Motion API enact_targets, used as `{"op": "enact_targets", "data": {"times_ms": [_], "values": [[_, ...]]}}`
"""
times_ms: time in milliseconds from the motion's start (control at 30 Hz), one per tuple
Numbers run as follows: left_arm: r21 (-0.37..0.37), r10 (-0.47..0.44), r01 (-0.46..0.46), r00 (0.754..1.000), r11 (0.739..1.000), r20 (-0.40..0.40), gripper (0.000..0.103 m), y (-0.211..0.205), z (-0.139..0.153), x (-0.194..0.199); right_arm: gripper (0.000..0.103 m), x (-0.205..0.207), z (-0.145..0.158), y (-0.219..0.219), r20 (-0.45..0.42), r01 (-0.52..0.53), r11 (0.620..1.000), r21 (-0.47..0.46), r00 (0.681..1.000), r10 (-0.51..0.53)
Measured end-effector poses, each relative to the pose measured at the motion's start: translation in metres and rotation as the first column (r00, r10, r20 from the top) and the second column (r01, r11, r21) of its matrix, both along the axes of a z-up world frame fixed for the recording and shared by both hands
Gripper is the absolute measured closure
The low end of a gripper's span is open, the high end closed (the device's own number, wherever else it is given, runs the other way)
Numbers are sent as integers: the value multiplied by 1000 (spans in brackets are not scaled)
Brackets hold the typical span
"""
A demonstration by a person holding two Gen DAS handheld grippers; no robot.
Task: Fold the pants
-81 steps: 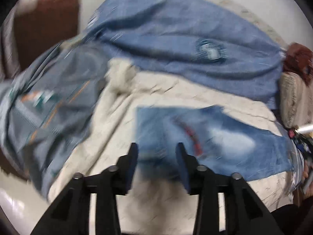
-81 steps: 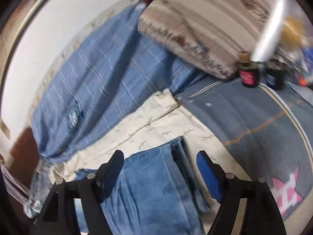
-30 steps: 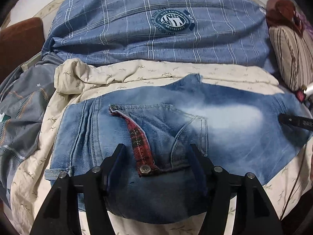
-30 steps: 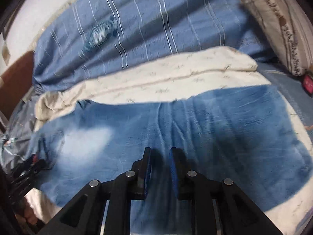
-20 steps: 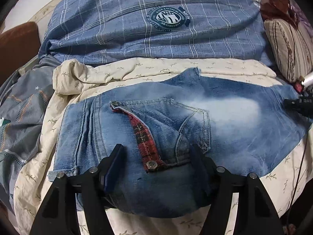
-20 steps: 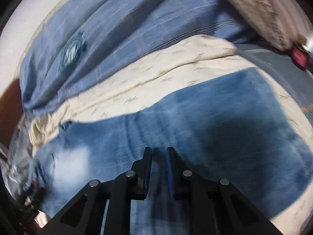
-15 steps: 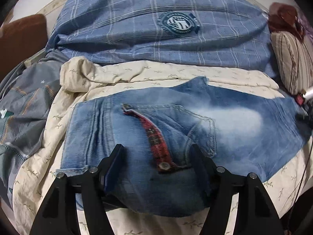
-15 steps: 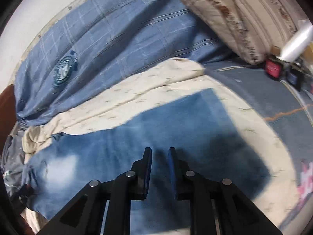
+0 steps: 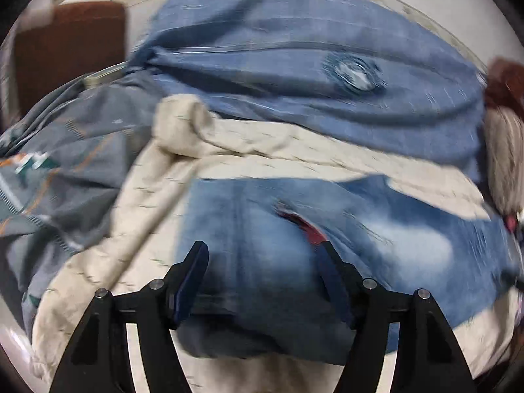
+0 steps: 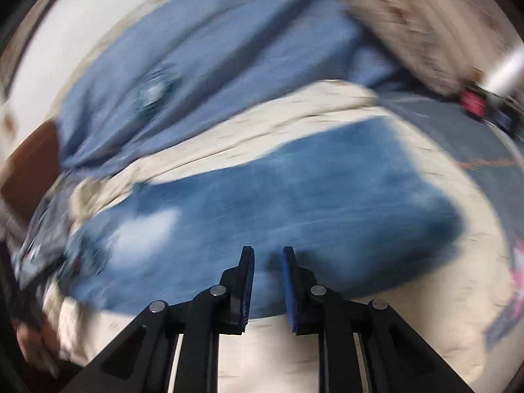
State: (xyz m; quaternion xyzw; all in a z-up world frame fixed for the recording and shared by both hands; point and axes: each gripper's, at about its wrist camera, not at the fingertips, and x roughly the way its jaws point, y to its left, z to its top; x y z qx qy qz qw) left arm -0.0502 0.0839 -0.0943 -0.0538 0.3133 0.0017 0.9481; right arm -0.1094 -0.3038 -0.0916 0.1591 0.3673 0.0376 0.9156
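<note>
The blue jeans point(image 9: 376, 239) lie folded flat on a cream sheet point(image 9: 137, 216) on the bed. A red plaid strip point(image 9: 304, 226) shows at the pocket. My left gripper point(image 9: 262, 255) is open above the waist end, its jaws wide apart with denim between them. In the right wrist view the jeans point(image 10: 311, 196) spread across the middle. My right gripper point(image 10: 268, 255) hangs over their near edge, jaws parted by a narrow gap, holding nothing. Both views are motion-blurred.
A blue checked blanket point(image 9: 294, 65) with a round badge lies behind the jeans. A grey patterned quilt point(image 9: 65, 170) lies left. A striped pillow point(image 10: 425, 23) and small bottles point(image 10: 471, 101) sit right. A brown headboard point(image 9: 65, 52) stands at back left.
My right gripper has opened slightly and drawn back to the jeans' near edge. My left gripper stays open and has shifted; the view now swings with blur.
</note>
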Motion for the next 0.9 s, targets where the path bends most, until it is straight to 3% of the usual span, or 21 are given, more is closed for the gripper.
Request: {"op": "enact_targets", "data": {"times_ms": [133, 200, 267, 333, 433, 533, 633, 700, 800, 900], "values": [[-45, 66, -71, 993, 996, -96, 33, 23, -16, 12, 84, 17, -8, 52, -36, -143, 989, -45, 989, 142], [32, 87, -82, 979, 996, -184, 33, 21, -33, 20, 84, 24, -17, 78, -78, -199, 975, -95, 978, 192], [63, 77, -64, 972, 996, -223, 31, 20, -43, 23, 83, 30, -24, 97, -112, -224, 957, -187, 972, 206], [72, 76, -62, 976, 995, -204, 29, 22, -40, 20, 82, 30, -20, 104, -110, -234, 950, -208, 970, 215], [37, 81, -75, 978, 996, -192, 29, 27, -37, 14, 82, 30, -14, 99, -72, -236, 968, -87, 970, 231], [56, 93, -88, 992, 994, -86, 29, 23, -18, 3, 82, 23, 1, 112, 27, -284, 956, -79, 958, 286], [63, 34, -35, 999, 997, 4, 29, 7, -4, -8, 82, 23, 3, 130, 48, -326, 943, -63, 943, 330], [81, -26, 24, 999, 996, 21, 29, -10, -4, -10, 82, 23, 3, 145, 60, -356, 932, -64, 931, 360], [177, -95, 93, 995, 980, 6, 29, -40, -13, -10, 82, 21, 0, 164, 72, -404, 912, -65, 910, 409], [286, -131, 144, 989, 947, -66, 28, -64, -31, 1, 82, 27, -20, 189, -31, -450, 885, -119, 892, 450]]}}
